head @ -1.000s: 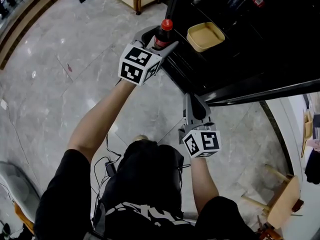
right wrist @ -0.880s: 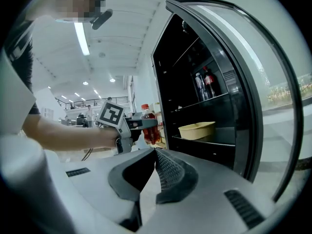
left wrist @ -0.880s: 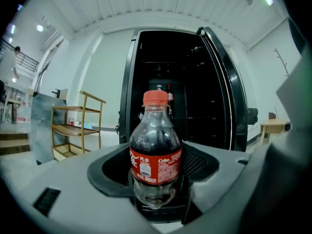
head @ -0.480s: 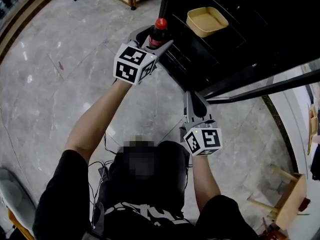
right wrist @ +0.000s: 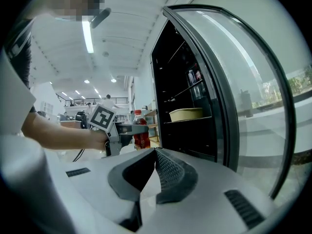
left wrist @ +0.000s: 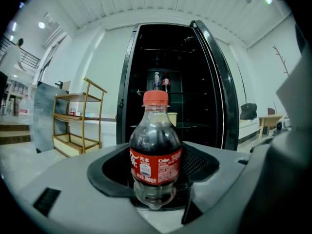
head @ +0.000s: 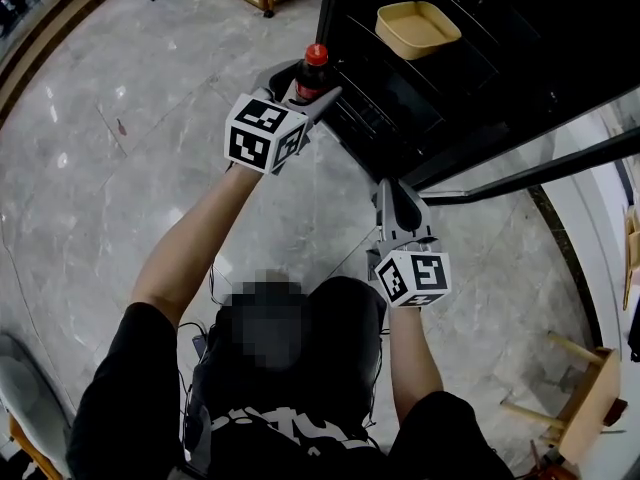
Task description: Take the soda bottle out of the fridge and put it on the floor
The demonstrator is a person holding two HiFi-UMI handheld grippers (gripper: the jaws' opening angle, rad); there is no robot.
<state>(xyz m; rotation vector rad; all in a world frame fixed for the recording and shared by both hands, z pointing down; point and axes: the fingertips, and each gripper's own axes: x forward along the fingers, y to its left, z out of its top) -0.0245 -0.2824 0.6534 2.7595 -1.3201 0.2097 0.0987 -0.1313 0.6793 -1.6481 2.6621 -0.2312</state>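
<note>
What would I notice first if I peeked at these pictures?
First you would see the soda bottle with its red cap, clamped upright in the left tongs just outside the fridge, above the grey floor. Behind it stands the tall black fridge with its door wide open and a tan tray on a shelf. The right tongs are shut and empty, near the open door.

Bright strip light (right wrist: 88, 33) overhead, glare on the floor (head: 90, 198), dark fridge (left wrist: 165, 52) interior, fisheye-bent edges.
</note>
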